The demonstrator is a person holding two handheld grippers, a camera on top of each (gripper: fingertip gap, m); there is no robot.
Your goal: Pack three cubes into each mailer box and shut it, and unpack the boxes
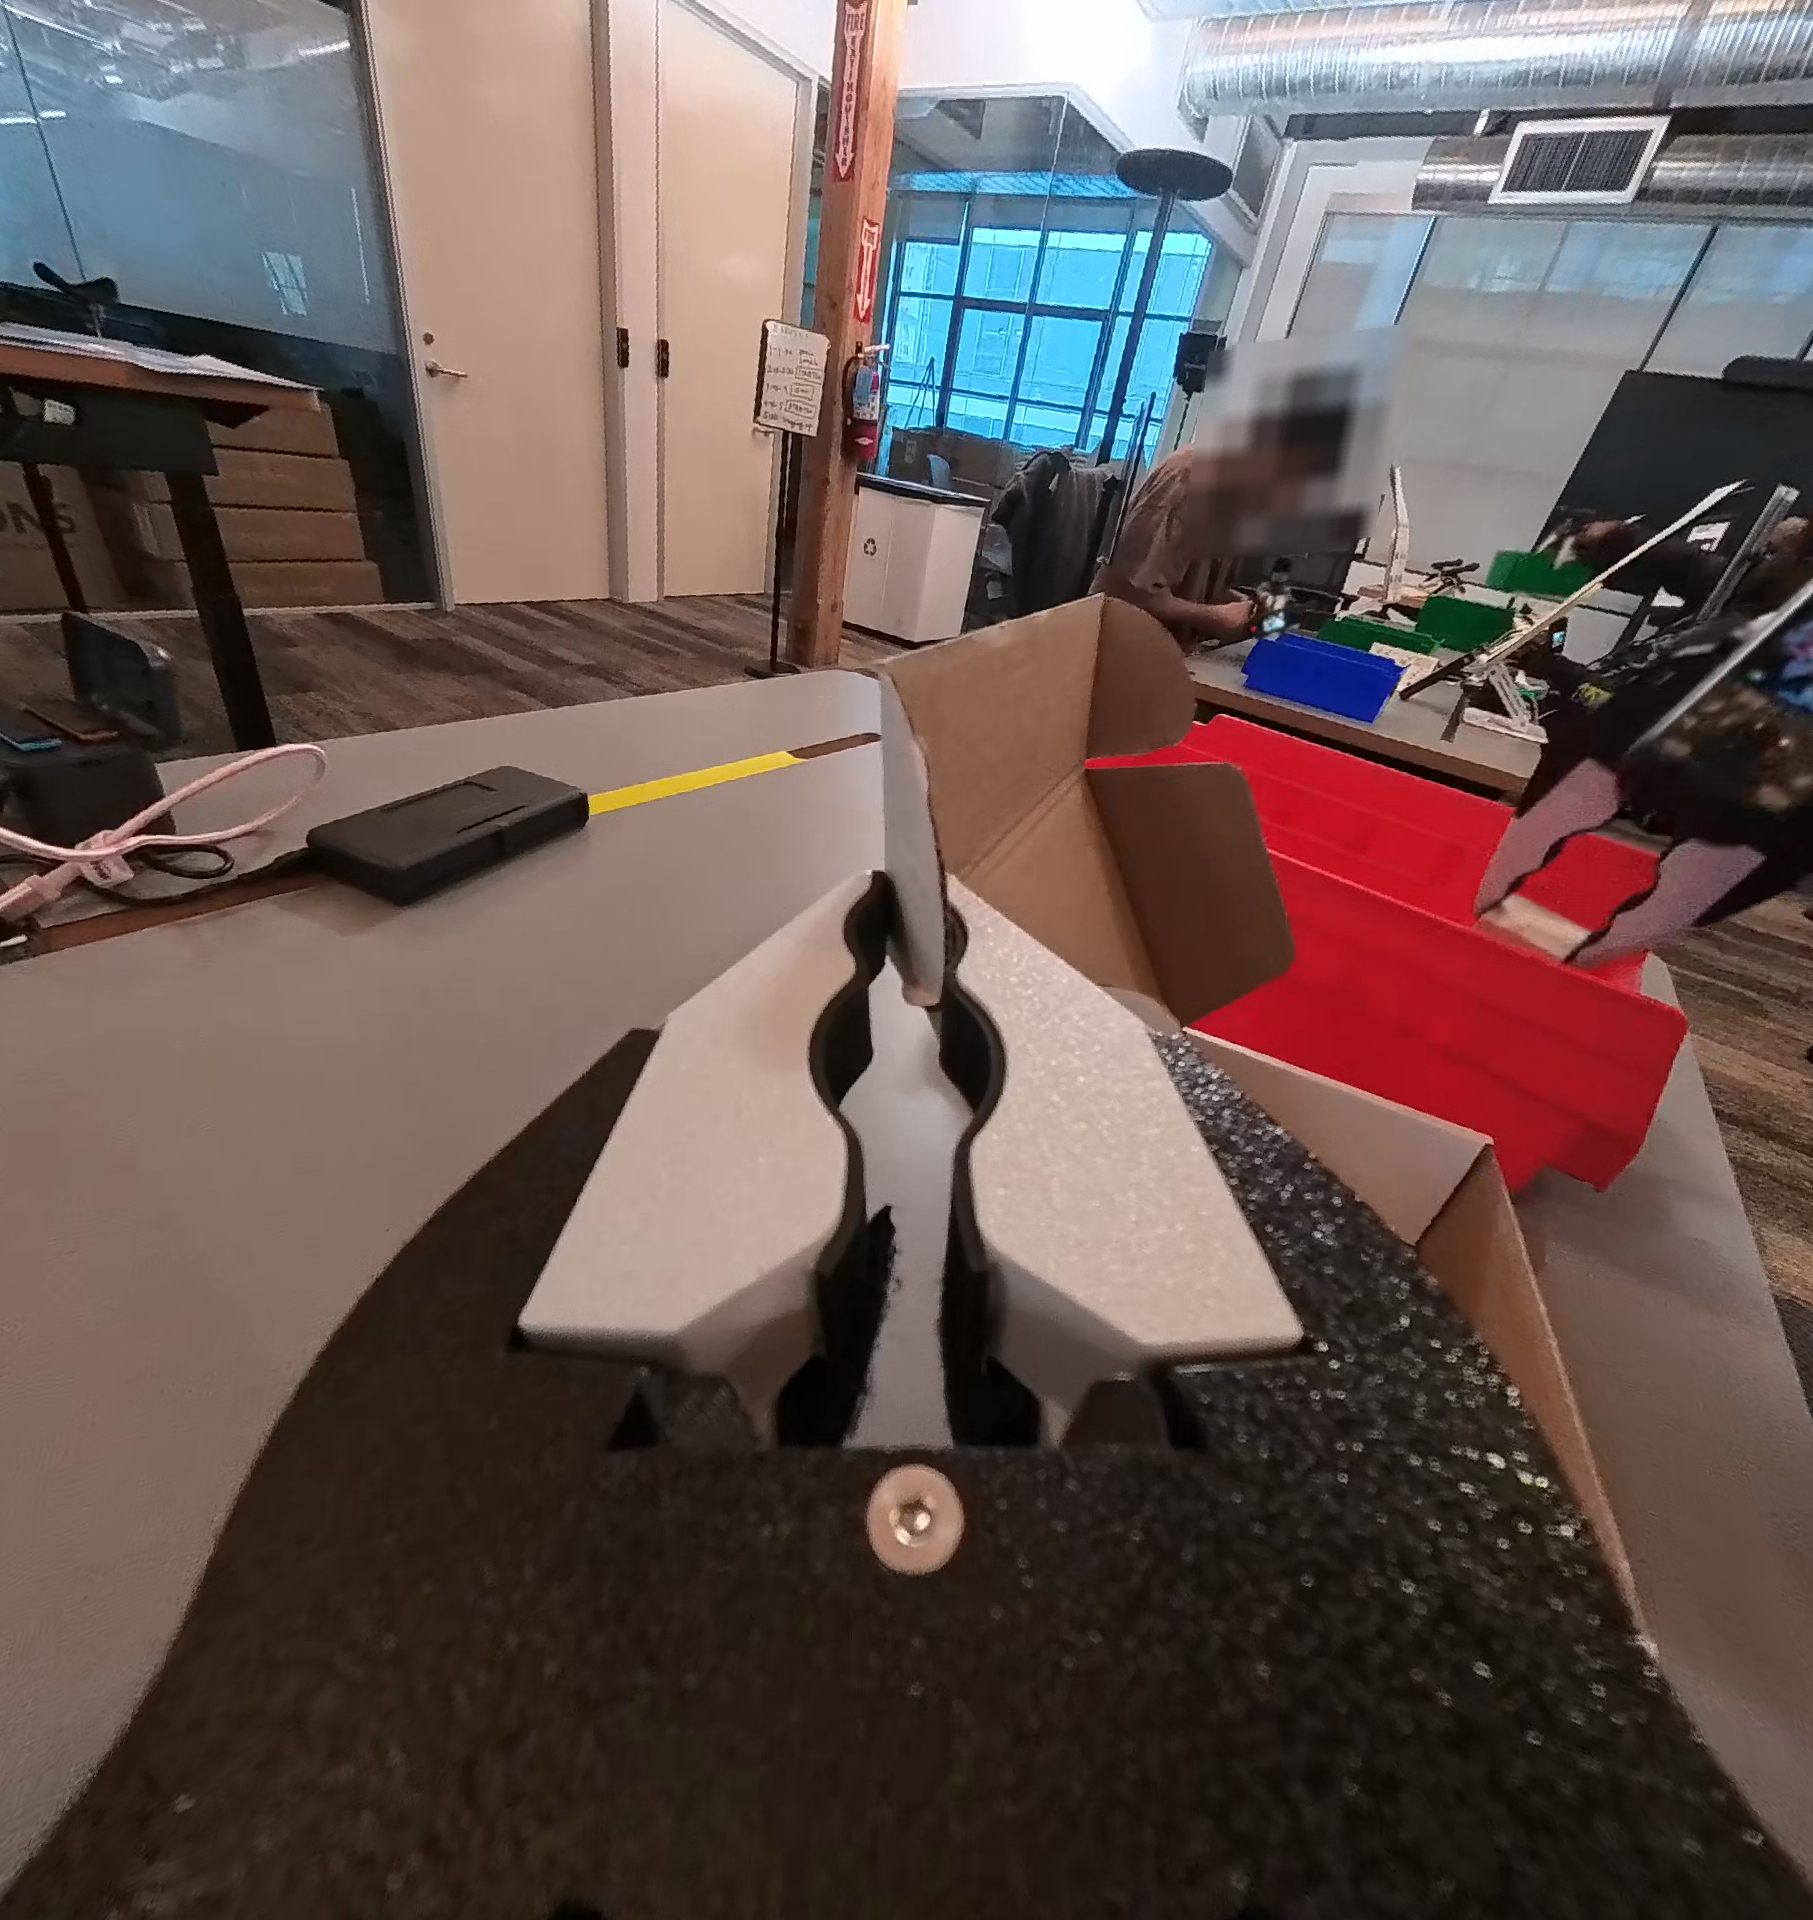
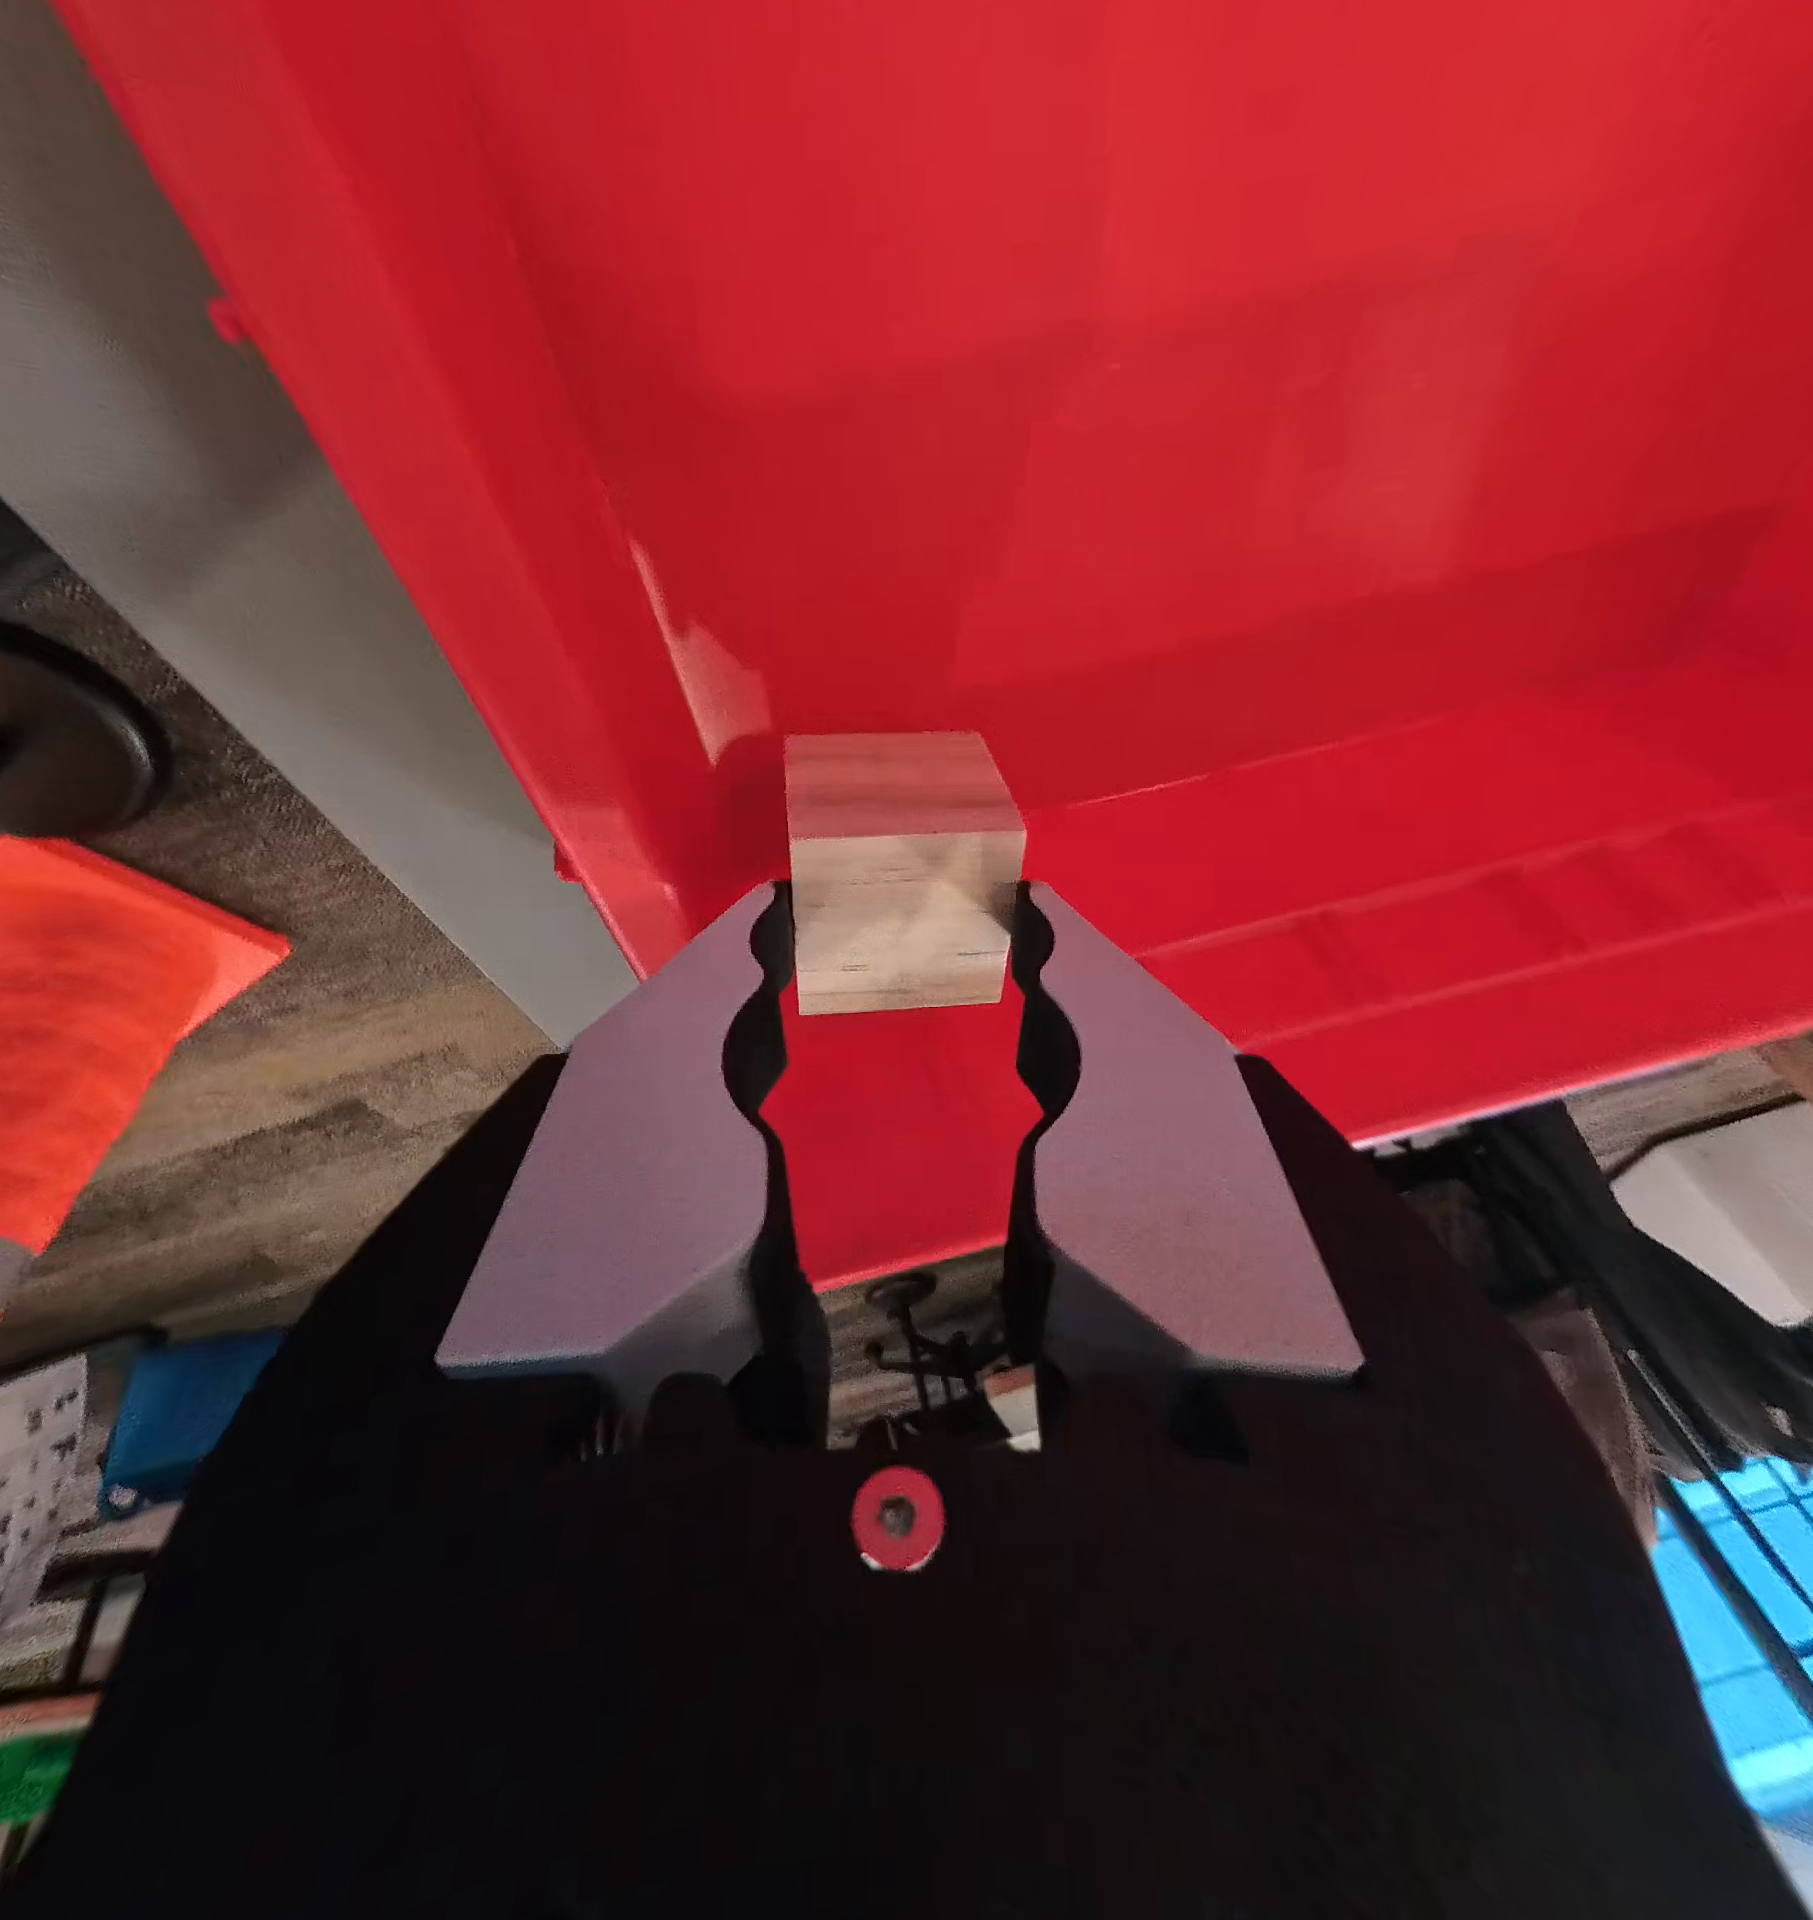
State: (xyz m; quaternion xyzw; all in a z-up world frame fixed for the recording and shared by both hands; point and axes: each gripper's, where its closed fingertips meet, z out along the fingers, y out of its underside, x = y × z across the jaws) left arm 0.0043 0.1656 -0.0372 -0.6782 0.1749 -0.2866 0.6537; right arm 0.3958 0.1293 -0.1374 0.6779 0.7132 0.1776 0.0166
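Note:
My left gripper (image 1: 912,935) is shut on the thin upright flap (image 1: 907,831) of an open mailer box (image 1: 1047,748), white outside and brown inside, on the grey table (image 1: 362,1091). My right gripper (image 2: 900,920) is shut on a pale wooden cube (image 2: 897,883), with both pads pressed on its sides, over the red bin (image 2: 1089,416). In the left wrist view the right gripper (image 1: 1567,925) hangs over the red bin (image 1: 1401,997), which stands just right of the box, with the cube (image 1: 1530,925) at its tips. The inside of the box is hidden.
A black flat device (image 1: 445,831) with cables and a yellow tape strip (image 1: 694,784) lie on the table to the left. A far table holds blue (image 1: 1317,670) and green bins, with a person seated there. An orange object (image 2: 71,997) lies on the floor. Some 40 centimeters of space lies between my two pairs of fingers.

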